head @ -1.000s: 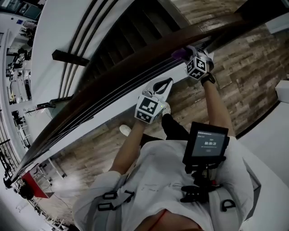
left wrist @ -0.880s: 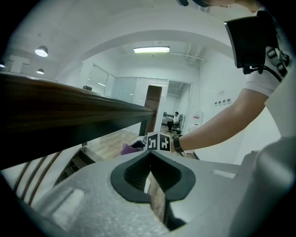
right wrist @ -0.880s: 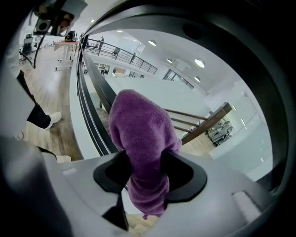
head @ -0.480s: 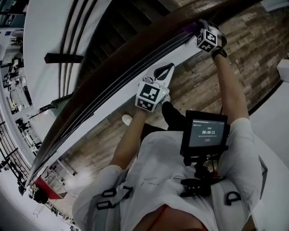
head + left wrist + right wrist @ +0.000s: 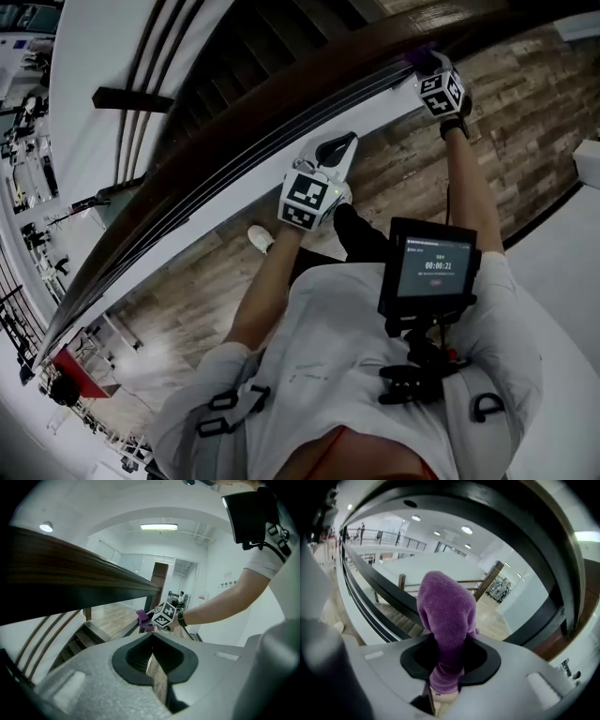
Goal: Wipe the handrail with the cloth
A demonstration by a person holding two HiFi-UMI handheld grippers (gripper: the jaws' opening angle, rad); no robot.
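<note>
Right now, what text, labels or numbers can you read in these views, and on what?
"00:00:21": timer digits on the chest-mounted screen, small but legible.
Header line above the timer on that screen: too small to read.
wall signs in the left gripper view: too blurred to read.

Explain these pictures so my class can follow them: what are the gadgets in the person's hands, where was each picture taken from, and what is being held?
There is no robot here. A person holds a tool in each hand, and each tool ends in a two-jaw claw. The view from above comes from a camera on the person's head. The other two come from cameras riding on the tools, each looking along its own claw. The left gripper hangs beside the dark wooden handrail, its claw shut and empty. The right gripper is up at the rail. Its claw has just been closing and now pinches a purple cloth. The patterned cubes are part of the tools.
</note>
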